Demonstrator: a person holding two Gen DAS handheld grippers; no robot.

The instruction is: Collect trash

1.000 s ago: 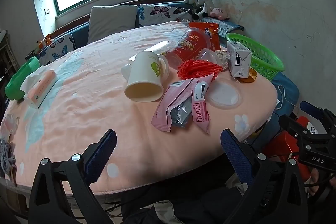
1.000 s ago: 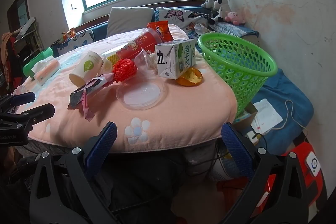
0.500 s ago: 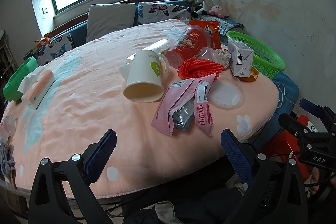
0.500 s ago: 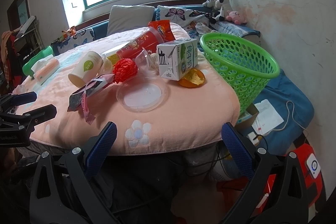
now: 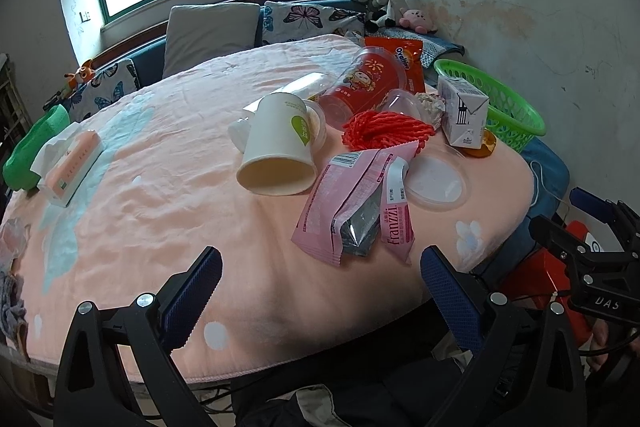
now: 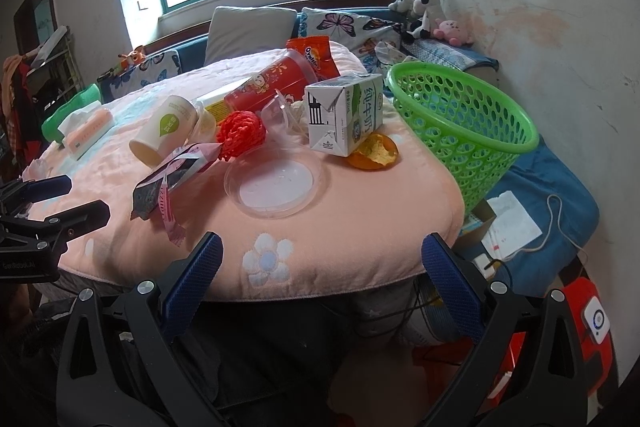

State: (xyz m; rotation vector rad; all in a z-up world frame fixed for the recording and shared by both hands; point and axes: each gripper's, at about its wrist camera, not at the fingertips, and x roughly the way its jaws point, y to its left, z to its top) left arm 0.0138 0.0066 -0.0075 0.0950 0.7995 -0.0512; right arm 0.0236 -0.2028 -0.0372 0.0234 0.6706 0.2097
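Trash-collecting at the round table stands at its opening step: nothing is in hand yet, and every piece of litter lies on the pink tablecloth (image 5: 132, 211). The left gripper (image 5: 320, 287) hangs low at the near edge of the table, its blue-padded fingers spread wide with nothing between them, pointed toward the pink Franzzi wrappers (image 5: 356, 203) and the tipped-over paper cup (image 5: 280, 151). The right gripper (image 6: 320, 279) is level with it, off the table's right-hand edge, likewise wide open and empty, facing the clear plastic lid (image 6: 276, 187), the milk carton (image 6: 346, 117) and a piece of orange peel (image 6: 374, 151) tucked against the carton's base.

Behind these lie a bundle of red string (image 6: 240, 133), a red printed cup (image 5: 360, 85) on its side and an orange Ovaltine packet (image 5: 402, 57). The green basket (image 6: 460, 123), the likely destination, sits just off the table's far right side, close to the carton.

By my reckoning the next move is a reach forward over the table edge and a pinch. The flat wrappers and the thin lid hug the soft cloth, so the fingers would need to come down low; the carton offers the easier, boxier grip nearest the basket.
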